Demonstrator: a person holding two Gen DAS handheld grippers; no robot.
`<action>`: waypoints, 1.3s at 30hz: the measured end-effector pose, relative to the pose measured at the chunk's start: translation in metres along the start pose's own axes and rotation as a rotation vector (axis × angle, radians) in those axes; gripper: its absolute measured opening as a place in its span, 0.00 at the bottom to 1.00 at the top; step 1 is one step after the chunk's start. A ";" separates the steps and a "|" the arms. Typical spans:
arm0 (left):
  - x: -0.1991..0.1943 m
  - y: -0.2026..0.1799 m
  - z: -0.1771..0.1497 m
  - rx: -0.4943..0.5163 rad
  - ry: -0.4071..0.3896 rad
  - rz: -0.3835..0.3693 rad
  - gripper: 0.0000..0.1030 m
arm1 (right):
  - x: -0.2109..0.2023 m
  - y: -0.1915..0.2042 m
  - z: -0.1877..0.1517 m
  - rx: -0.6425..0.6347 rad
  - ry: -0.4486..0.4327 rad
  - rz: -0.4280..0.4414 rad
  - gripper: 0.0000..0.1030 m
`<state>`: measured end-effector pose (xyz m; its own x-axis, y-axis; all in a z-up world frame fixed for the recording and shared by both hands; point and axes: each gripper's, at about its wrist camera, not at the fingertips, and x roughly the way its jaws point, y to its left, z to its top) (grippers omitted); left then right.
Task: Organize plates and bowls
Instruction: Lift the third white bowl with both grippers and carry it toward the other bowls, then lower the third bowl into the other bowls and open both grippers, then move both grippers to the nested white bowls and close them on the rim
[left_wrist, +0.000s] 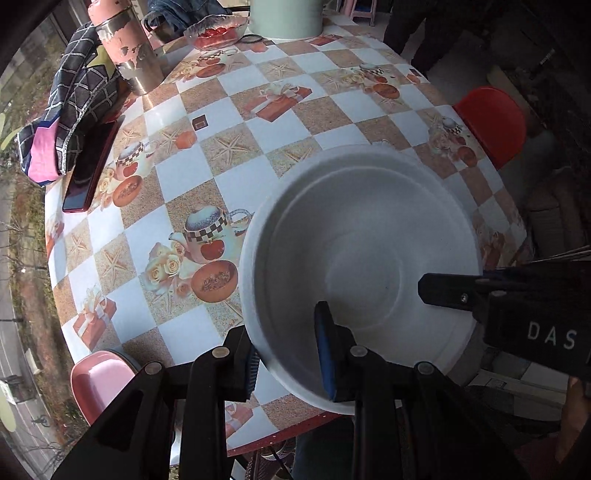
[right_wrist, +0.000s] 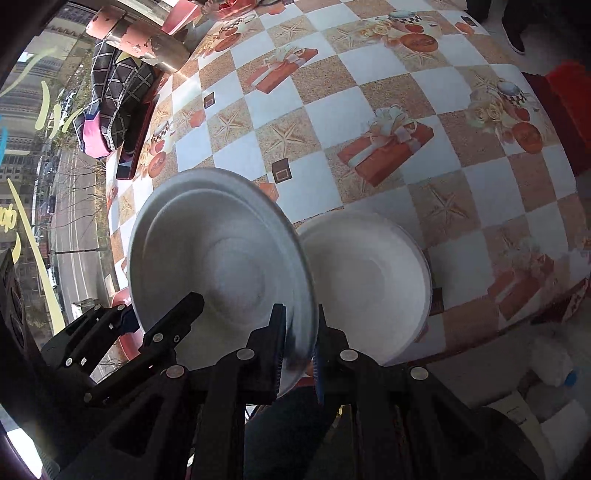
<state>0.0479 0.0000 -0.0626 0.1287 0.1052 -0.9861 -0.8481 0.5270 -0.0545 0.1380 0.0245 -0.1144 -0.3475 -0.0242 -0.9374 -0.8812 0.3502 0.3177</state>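
A white plate (right_wrist: 221, 266) is pinched by its near rim between the jaws of the right gripper (right_wrist: 299, 354), tilted and carried clear of the table (right_wrist: 461, 206). Its opposite rim is clamped in the left gripper (left_wrist: 288, 354), jaws nearly together on the thin edge. Just past the right jaw, a white bowl (right_wrist: 369, 284) is seen resting near the table edge. Sorting is judged barely begun: one plate lifted, nothing yet stacked.
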 end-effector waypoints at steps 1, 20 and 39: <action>0.002 -0.008 0.001 0.028 0.004 -0.002 0.28 | -0.001 -0.007 -0.003 0.022 -0.004 -0.001 0.14; 0.012 -0.048 0.011 0.161 0.028 -0.028 0.70 | -0.016 -0.072 -0.013 0.164 -0.005 -0.050 0.14; 0.033 0.030 -0.022 -0.119 0.185 0.008 0.77 | -0.003 -0.112 -0.040 0.253 0.019 -0.158 0.97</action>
<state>0.0150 0.0004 -0.1003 0.0346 -0.0537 -0.9980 -0.9047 0.4226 -0.0541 0.2249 -0.0525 -0.1410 -0.2206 -0.1139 -0.9687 -0.8177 0.5629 0.1200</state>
